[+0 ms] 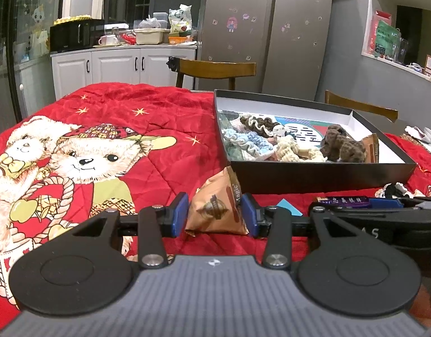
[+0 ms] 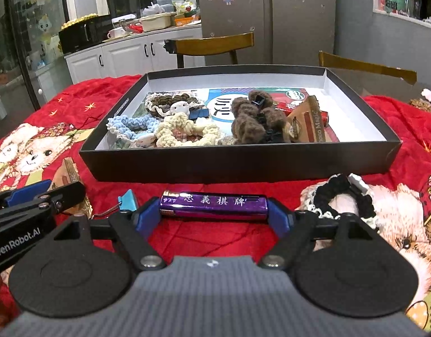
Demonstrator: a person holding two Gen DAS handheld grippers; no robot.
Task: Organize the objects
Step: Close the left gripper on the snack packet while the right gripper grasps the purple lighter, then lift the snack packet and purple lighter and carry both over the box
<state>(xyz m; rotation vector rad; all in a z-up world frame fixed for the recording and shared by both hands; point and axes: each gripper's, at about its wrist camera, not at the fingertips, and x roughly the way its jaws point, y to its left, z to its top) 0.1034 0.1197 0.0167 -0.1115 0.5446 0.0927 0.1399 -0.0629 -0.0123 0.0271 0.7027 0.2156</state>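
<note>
My left gripper (image 1: 215, 213) is shut on a tan triangular snack packet (image 1: 215, 210), held just above the red blanket in front of the black box (image 1: 322, 174). My right gripper (image 2: 214, 210) is shut on a purple lighter (image 2: 214, 203), held crosswise by its two ends, right in front of the box's near wall (image 2: 238, 163). The box holds crocheted scrunchies (image 2: 181, 129), a brown woolly hair clip (image 2: 252, 120) and another snack packet (image 2: 308, 123). The left gripper shows at the left edge of the right wrist view (image 2: 33, 202).
A black and white scrunchie (image 2: 344, 199) lies on the blanket to the right of the lighter. A small blue clip (image 2: 128, 200) lies between the grippers. Wooden chairs (image 2: 215, 46) stand behind the table. A red bear-print blanket (image 1: 103, 140) covers the table.
</note>
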